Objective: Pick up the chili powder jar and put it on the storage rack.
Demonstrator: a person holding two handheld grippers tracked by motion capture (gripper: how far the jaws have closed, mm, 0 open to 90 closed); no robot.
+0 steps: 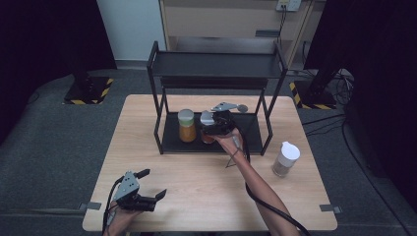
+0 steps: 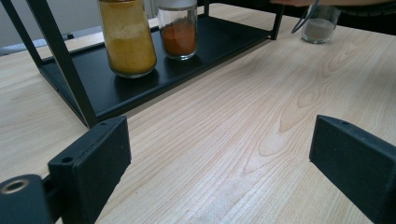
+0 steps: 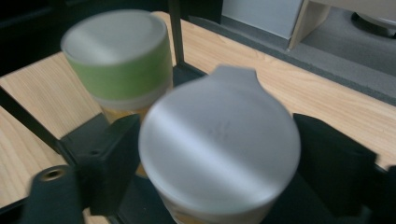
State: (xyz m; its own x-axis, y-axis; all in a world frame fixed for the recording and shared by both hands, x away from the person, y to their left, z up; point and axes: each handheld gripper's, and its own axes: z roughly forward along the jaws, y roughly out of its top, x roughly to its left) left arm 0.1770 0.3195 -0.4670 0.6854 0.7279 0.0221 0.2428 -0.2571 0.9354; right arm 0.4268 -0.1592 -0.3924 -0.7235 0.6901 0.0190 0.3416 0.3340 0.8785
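Right tool point(image 1: 210, 129) spread around red spice jar point(image 3: 219, 149), yellow jar point(image 3: 117, 65) just beside.

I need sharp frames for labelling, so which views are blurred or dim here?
The right gripper view is soft: the grey-lidded jar between the jaws and the green-lidded jar behind it are both smeared. The left gripper view is crisp, with the wood grain of the table clear. The high view is dim, with dark corners and even light on the table.

High view above table point(image 1: 147, 147), left gripper view low, right gripper view close, all sharing rack point(image 1: 162, 132)
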